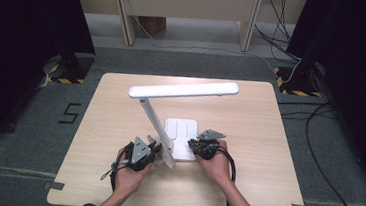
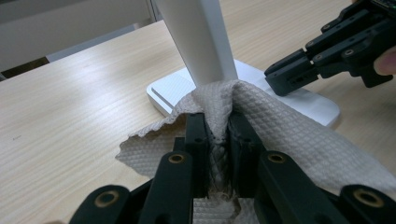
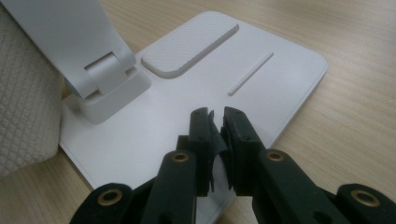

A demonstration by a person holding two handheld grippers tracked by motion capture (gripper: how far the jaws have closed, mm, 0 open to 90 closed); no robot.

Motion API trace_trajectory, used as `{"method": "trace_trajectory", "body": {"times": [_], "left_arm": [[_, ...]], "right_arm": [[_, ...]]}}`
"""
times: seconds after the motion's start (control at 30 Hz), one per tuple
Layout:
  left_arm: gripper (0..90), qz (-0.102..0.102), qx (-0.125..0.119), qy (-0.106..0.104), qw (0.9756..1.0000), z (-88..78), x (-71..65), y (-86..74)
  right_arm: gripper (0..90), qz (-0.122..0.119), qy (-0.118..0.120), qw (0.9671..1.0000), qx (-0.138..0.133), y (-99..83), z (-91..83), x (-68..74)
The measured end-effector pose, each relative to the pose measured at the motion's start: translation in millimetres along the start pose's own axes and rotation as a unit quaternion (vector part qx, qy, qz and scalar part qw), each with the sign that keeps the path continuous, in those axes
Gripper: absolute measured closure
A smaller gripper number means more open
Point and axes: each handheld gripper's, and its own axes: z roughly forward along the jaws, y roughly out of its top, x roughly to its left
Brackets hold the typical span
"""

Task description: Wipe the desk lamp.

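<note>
A white desk lamp stands on the wooden table (image 1: 250,119), with its long head (image 1: 184,89) over a flat base (image 1: 182,133). My left gripper (image 2: 217,119) is shut on a pale waffle-textured cloth (image 2: 289,135), and the cloth is bunched against the foot of the lamp's slanted stem (image 2: 201,42). In the high view the left gripper (image 1: 157,147) sits left of the stem. My right gripper (image 3: 215,114) is shut with nothing between its pads, and its tips rest on the lamp base (image 3: 280,65) near the front edge. From the left gripper view, the right gripper (image 2: 280,84) touches the base.
The base carries a raised textured pad (image 3: 191,44) and a thin slot (image 3: 250,74) beyond the right gripper. The stem's hinge (image 3: 109,74) stands just left of it. Cables (image 1: 316,160) run over the grey floor right of the table. Bare tabletop lies around the lamp.
</note>
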Motion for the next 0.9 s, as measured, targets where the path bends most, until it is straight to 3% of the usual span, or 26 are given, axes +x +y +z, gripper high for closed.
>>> {"method": "trace_trajectory", "body": {"times": [0.17, 0.3, 0.33, 0.4, 0.5, 0.6, 0.7, 0.9], "left_arm": [[80.4, 0.008, 0.003, -0.009, 0.9999, -11.2, -1.8, 3.5], [80.5, 0.013, -0.003, -0.017, 0.9998, -23.7, -3.6, 6.4], [80.5, 0.015, -0.004, -0.019, 0.9997, -26.4, -3.9, 7.1], [80.4, 0.016, -0.002, -0.026, 0.9995, -31.5, -4.2, 8.5], [80.4, 0.021, -0.006, -0.036, 0.9991, -37.4, -5.9, 12.1], [80.3, 0.035, -0.013, -0.057, 0.9977, -42.8, -10.7, 20.6], [80.2, 0.048, -0.020, -0.073, 0.9960, -45.8, -15.7, 28.8], [80.1, 0.056, -0.038, -0.106, 0.9921, -47.0, -20.8, 42.2]], "right_arm": [[66.8, -0.003, 0.007, 0.9998, 0.016, 5.5, -1.0, 2.8], [60.2, -0.004, 0.030, 0.9994, -0.017, 15.3, -14.9, 6.4], [58.6, -0.003, 0.046, 0.9984, -0.033, 19.5, -22.2, 8.7], [55.2, -0.006, 0.079, 0.9953, -0.056, 27.1, -36.1, 13.3], [48.3, -0.015, 0.140, 0.9867, -0.082, 37.0, -54.2, 22.9], [40.5, -0.047, 0.189, 0.9775, -0.081, 43.5, -65.9, 37.3], [36.5, -0.074, 0.207, 0.9730, -0.070, 44.5, -67.7, 44.8], [31.2, -0.075, 0.234, 0.9681, -0.051, 39.3, -61.3, 41.8]]}}
